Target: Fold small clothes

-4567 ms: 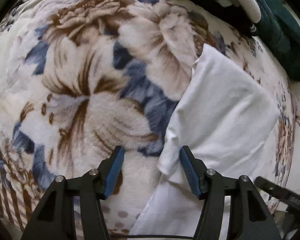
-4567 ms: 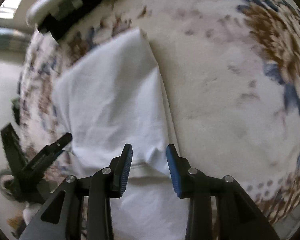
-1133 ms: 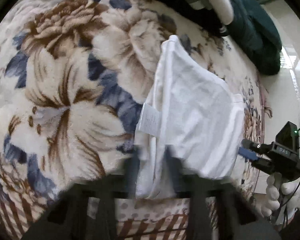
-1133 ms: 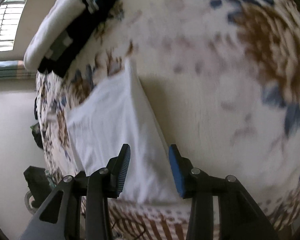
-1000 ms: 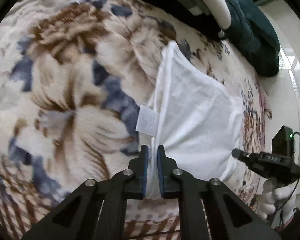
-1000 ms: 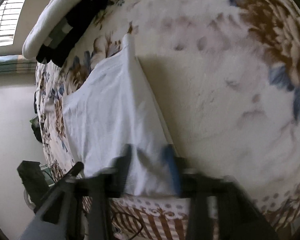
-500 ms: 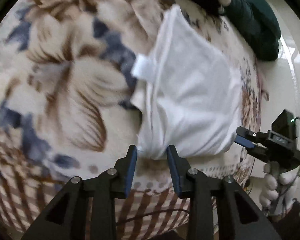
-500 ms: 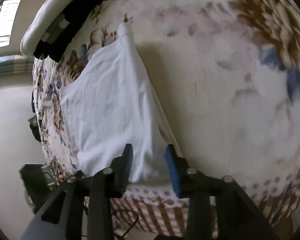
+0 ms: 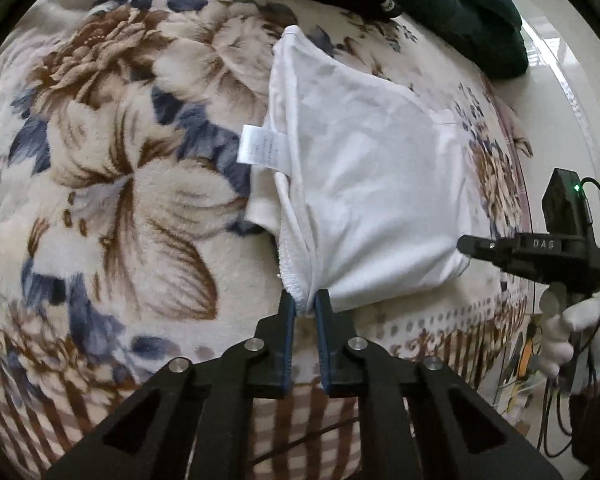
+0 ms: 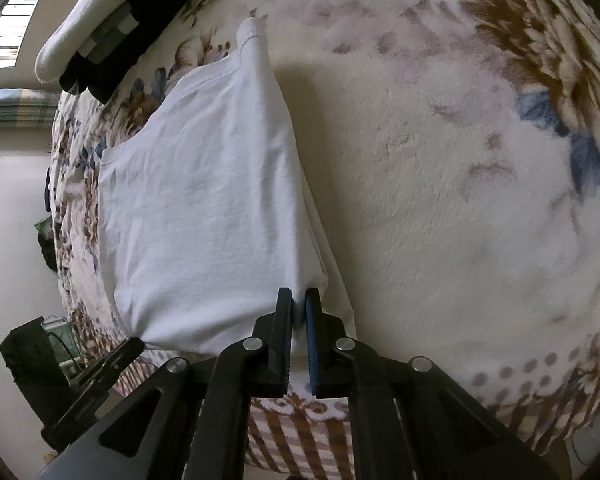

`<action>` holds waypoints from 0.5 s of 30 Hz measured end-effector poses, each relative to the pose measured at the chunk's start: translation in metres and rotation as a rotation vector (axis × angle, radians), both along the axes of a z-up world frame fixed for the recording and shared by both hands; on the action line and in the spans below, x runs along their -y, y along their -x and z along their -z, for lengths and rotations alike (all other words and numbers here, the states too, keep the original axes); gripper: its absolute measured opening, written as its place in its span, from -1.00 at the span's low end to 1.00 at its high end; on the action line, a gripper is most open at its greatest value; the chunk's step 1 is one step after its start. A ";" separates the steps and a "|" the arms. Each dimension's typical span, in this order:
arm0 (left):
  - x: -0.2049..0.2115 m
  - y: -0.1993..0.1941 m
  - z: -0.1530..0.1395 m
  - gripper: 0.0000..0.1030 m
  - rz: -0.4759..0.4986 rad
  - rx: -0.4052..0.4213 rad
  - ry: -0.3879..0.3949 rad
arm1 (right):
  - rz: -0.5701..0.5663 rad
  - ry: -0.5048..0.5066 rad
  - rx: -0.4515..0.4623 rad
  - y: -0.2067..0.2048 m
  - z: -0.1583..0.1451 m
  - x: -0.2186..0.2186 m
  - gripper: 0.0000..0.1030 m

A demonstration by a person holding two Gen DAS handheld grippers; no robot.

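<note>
A white garment (image 9: 364, 184), folded into a narrow panel, lies on a floral blanket (image 9: 100, 152). A white care label (image 9: 260, 150) sticks out at its left side. My left gripper (image 9: 305, 306) is shut on the garment's near left corner. My right gripper (image 10: 299, 300) is shut on the near right corner of the same garment (image 10: 204, 200). The right gripper also shows in the left wrist view (image 9: 466, 245), held by a gloved hand (image 9: 572, 332). The left gripper's finger shows at the lower left of the right wrist view (image 10: 112, 364).
Dark green and black clothes (image 9: 460, 4) with a white item are piled at the blanket's far edge, also in the right wrist view (image 10: 112, 32). The blanket's near edge has a brown striped border (image 9: 420, 344). Cables and floor lie beyond the bed at right.
Both grippers have closed on the garment's near corners; half a second ago their jaws stood apart around the edge. The garment's near edge is now pinched and slightly gathered.
</note>
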State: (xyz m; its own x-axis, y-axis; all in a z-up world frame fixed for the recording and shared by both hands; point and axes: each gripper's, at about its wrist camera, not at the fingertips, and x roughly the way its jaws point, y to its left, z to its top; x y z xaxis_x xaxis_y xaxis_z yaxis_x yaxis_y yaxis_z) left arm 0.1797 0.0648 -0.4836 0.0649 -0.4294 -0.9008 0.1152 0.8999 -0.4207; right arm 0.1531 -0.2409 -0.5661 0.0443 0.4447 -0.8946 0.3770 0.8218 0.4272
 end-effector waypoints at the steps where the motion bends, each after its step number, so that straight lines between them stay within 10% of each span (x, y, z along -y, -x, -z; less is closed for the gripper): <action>1: -0.009 0.000 0.000 -0.89 -0.006 -0.003 0.003 | 0.007 -0.002 -0.001 0.000 -0.001 0.001 -0.88; 15: 0.002 -0.001 0.008 -0.51 -0.053 -0.088 0.005 | 0.006 -0.040 -0.042 -0.005 0.001 0.001 -0.82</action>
State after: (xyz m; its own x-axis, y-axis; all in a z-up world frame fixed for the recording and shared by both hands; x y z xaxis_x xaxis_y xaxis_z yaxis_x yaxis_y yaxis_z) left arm 0.1807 0.0628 -0.4919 0.0084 -0.4319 -0.9019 0.0300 0.9016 -0.4315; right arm 0.1579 -0.2421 -0.5670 0.0100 0.4796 -0.8774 0.3995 0.8025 0.4432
